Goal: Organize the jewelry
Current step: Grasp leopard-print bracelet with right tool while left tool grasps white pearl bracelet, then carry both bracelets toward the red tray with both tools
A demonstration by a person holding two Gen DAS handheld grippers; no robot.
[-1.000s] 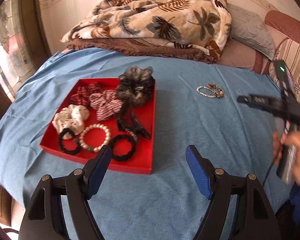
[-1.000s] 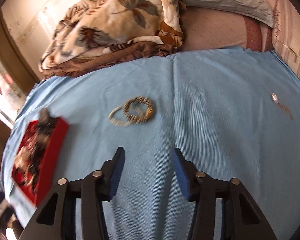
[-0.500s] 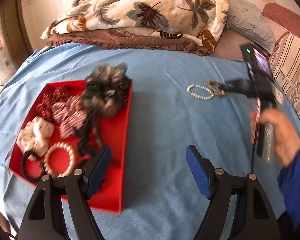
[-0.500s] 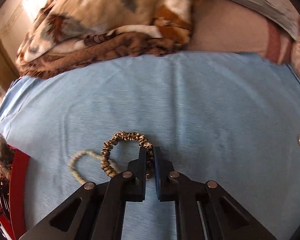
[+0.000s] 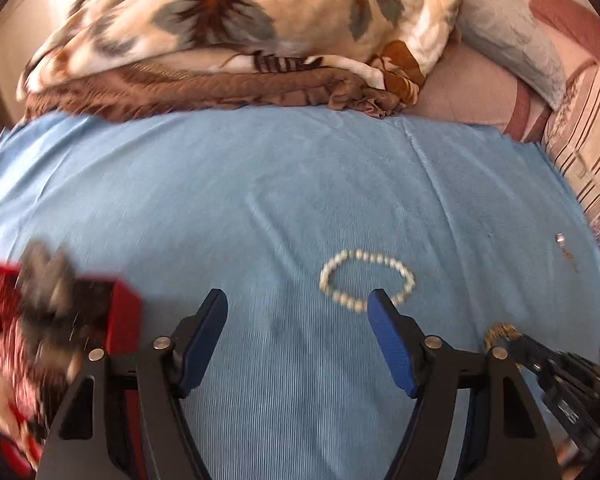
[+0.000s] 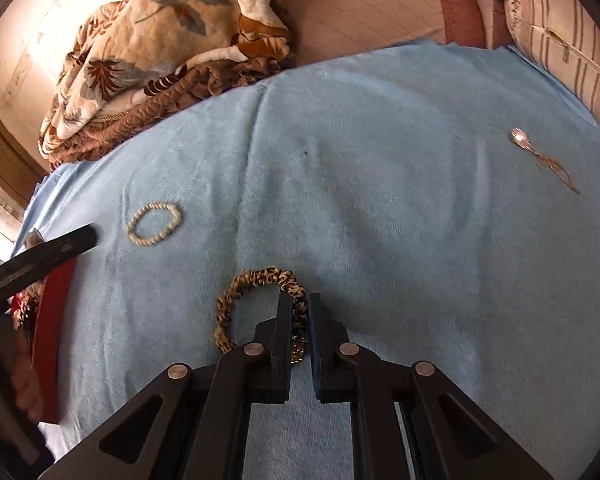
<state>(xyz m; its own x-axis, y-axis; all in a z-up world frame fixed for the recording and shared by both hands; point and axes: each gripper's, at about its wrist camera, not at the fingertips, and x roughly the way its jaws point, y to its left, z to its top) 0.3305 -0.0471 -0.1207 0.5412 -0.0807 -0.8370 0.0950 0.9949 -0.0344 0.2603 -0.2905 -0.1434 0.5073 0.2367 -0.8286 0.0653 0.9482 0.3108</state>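
My right gripper (image 6: 300,308) is shut on a leopard-print scrunchie (image 6: 236,296) and holds it just above the blue cloth (image 6: 380,220); it also shows at the lower right of the left wrist view (image 5: 500,330). A white pearl bracelet (image 5: 366,280) lies on the cloth just ahead of my open, empty left gripper (image 5: 298,312), near its right finger; it also shows in the right wrist view (image 6: 154,224). The red tray (image 5: 120,320) with scrunchies and bracelets sits at the left, blurred. A pearl pendant on a chain (image 6: 540,156) lies at the far right.
A folded leaf-print blanket (image 5: 240,28) and pillows (image 5: 512,40) lie along the back of the bed. A striped cushion (image 6: 560,32) borders the right edge. The left gripper's finger (image 6: 40,260) reaches in over the red tray (image 6: 52,320) in the right wrist view.
My right gripper has lifted the leopard scrunchie off the pearl bracelet and drawn it back. My left gripper has swung right from the tray toward the bracelet.
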